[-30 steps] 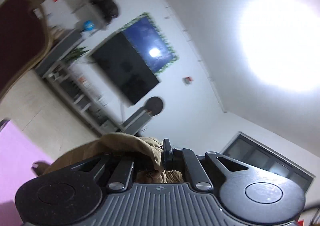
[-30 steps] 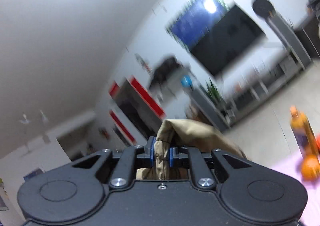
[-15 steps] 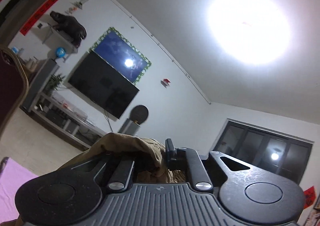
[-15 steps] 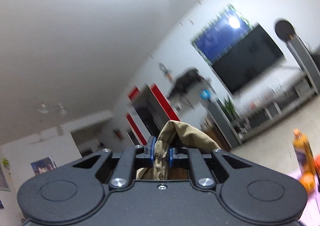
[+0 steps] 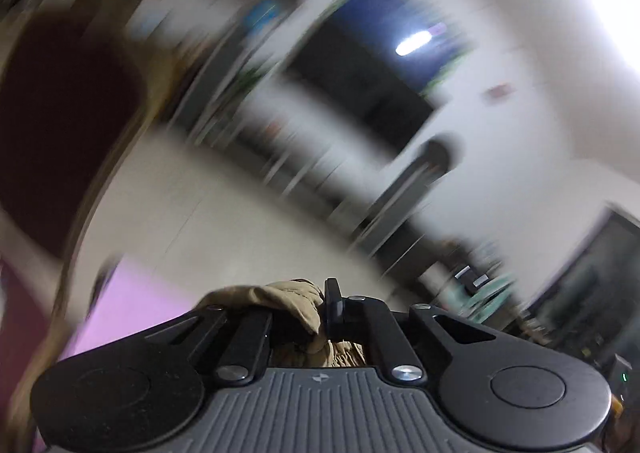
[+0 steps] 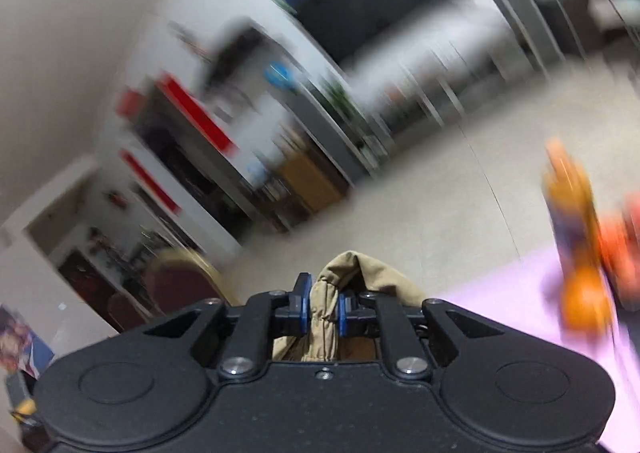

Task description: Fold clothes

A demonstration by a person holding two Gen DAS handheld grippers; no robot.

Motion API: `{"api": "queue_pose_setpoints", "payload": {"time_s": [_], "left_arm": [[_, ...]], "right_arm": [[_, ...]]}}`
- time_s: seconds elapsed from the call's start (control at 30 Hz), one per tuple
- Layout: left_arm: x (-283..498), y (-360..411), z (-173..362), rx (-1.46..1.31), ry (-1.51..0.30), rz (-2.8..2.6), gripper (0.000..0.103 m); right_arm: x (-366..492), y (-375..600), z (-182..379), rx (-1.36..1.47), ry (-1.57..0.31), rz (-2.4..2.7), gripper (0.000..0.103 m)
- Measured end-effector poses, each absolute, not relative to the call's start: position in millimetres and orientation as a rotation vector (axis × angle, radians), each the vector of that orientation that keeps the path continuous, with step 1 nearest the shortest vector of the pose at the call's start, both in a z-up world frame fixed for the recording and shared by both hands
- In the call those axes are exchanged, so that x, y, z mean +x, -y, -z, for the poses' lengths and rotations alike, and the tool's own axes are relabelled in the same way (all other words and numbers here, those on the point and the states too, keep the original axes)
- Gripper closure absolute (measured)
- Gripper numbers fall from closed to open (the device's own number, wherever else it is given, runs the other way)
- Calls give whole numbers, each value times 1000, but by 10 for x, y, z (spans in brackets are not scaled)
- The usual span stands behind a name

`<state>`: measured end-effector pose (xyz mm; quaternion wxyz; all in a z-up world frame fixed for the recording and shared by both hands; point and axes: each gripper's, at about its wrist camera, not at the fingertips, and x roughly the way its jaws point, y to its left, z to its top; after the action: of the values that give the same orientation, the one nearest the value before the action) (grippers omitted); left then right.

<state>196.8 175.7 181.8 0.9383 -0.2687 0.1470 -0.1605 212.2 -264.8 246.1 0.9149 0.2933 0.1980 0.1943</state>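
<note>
A tan garment [image 5: 276, 299] is bunched between the fingers of my left gripper [image 5: 320, 313], which is shut on it and held up in the air. My right gripper [image 6: 323, 311] is shut on another part of the same tan garment [image 6: 360, 273], its blue pads pinching a fold. Most of the garment hangs below both cameras and is hidden. Both views are blurred by motion.
A pink table surface [image 5: 120, 309] lies low at left in the left view and low at right [image 6: 520, 293] in the right view. An orange bottle [image 6: 568, 205] and orange items stand on it. A dark red chair back [image 5: 60, 113] is at left. A TV wall [image 5: 360, 77] lies beyond.
Both grippers have tilted downward fast, from facing the ceiling to facing the floor and the table. Both still hold the tan garment.
</note>
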Motion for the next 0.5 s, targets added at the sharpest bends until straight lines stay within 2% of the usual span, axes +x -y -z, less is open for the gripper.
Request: {"api": "queue_pose_setpoints", "payload": {"time_s": [0.1, 0.2, 0.3, 0.5], "left_arm": [[1678, -1755, -1977, -500, -165, 433, 95], [1592, -1716, -1602, -503, -228, 478, 94], [1566, -1622, -757, -524, -412, 421, 94], [1484, -1560, 1309, -619, -865, 203, 95]], "right_arm": [[1797, 2851, -2798, 562, -218, -510, 90], [1577, 2980, -2613, 506, -209, -524, 89], [1461, 3007, -2137, 450, -303, -497, 89], [1096, 2889, -476, 493, -716, -356, 90]]}}
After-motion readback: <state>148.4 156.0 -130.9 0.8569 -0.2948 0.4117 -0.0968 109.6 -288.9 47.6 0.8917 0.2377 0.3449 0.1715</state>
